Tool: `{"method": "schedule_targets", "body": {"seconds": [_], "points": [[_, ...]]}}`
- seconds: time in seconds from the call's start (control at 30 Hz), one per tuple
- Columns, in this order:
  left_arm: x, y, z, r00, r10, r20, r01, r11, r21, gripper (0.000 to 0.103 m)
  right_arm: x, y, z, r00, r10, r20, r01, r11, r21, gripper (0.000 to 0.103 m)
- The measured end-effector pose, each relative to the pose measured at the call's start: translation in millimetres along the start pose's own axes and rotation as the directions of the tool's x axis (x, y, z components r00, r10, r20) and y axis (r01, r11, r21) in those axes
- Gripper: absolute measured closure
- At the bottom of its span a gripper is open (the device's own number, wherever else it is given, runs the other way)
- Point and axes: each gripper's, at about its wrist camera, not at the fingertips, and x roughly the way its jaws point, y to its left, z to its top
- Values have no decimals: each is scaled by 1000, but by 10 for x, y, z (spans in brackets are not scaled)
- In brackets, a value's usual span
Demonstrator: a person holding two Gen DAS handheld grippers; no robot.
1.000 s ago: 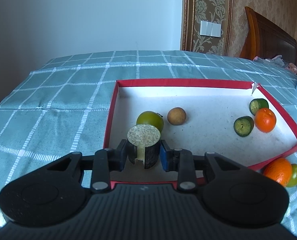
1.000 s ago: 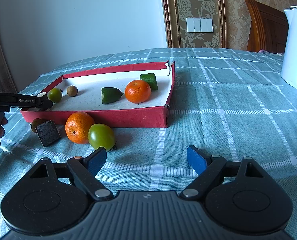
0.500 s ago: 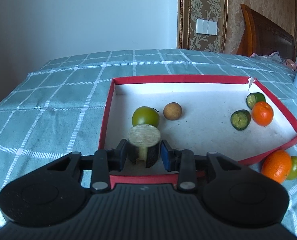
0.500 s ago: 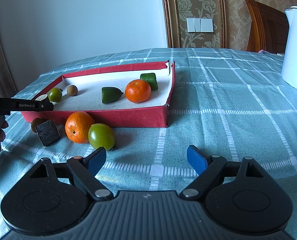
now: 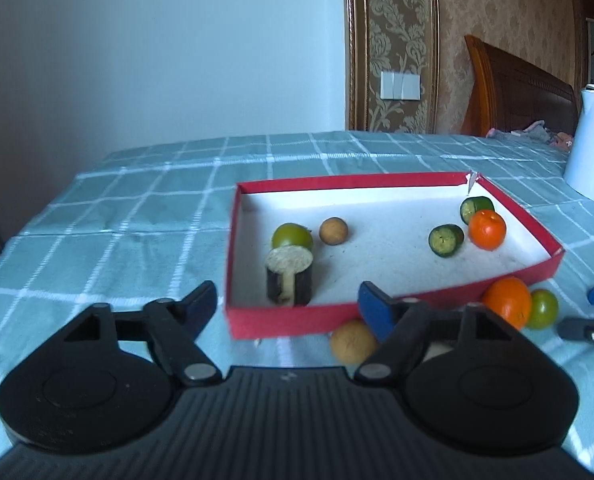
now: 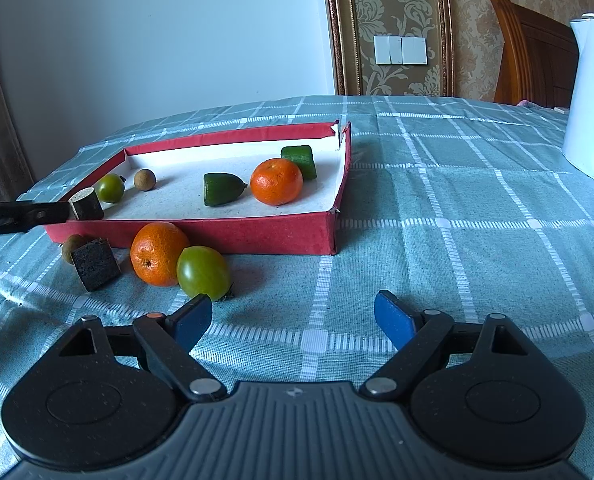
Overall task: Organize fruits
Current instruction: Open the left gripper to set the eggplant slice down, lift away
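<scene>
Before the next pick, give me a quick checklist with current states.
1. Left tongs open, nothing held: ok.
2. Dark cut piece stands upright inside the red tray, apart from the tongs: ok.
3. Right tongs open, nothing held: ok.
4. Fruit outside the tray on the tablecloth: orange, green tomato, dark block, small brown fruit: not ok, four to go.
5. Green tomato touches the orange, so a grasp may nudge it: not ok.
6. Room in the tray's middle for more pieces: ok.
</scene>
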Motion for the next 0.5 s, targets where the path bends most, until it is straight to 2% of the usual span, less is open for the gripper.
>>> {"method": "schedule_targets", "body": {"seconds": [0.13, 0.27, 0.4, 0.5], "points": [[-133, 104, -148, 1000, -19, -16, 19, 999, -35, 20, 10, 16, -5, 1000, -7, -6, 7, 1000, -15, 14], [-96, 172, -284, 999, -7, -49, 4, 998, -55, 19, 5, 33, -8, 1000, -12, -6, 12, 1000, -26, 13], [16, 249, -328, 995, -19, -99, 10, 996, -93, 19, -36, 51, -16, 999, 52, 12, -51, 998, -39, 13], [42, 294, -340, 994, -23, -107, 10, 993, -119, 16, -82, 166, -36, 995, 95, 33, -93, 993, -72, 13]]}}
